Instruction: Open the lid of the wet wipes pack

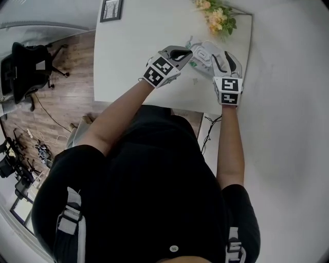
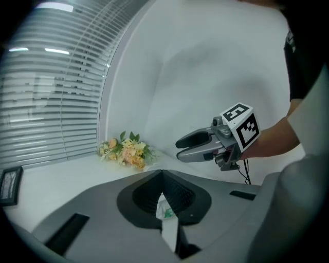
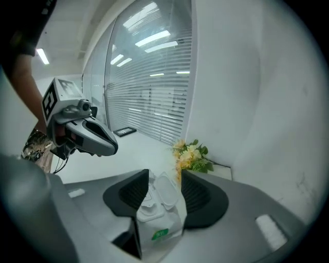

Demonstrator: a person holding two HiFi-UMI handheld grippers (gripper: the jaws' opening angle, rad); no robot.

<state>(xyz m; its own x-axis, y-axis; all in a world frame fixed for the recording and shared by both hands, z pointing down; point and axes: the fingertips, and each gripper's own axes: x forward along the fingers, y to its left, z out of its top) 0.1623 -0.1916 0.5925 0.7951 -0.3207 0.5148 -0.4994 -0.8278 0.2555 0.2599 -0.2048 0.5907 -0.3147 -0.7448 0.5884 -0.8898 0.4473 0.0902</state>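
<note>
White table [image 1: 133,61] butts a white wall [image 1: 288,102] on your R. Wood floor [image 1: 61,102] and black office chair [image 1: 28,67] are off to the L, blinds [image 3: 154,97] past the far edge. Pic frame [image 1: 111,9] sits at the far-L corner, flowers [image 1: 218,18] at the far-R, just beyond the grippers. Cables [image 1: 211,128] hang by the near edge. Your L gripper [image 1: 189,53] is pinched on a thin edge of the wet wipes pack [image 1: 203,51]. Your R gripper [image 1: 220,57] clamps the pack's body, lid [image 3: 165,191] facing its cam. Pack's between the two, near the flowers.
</note>
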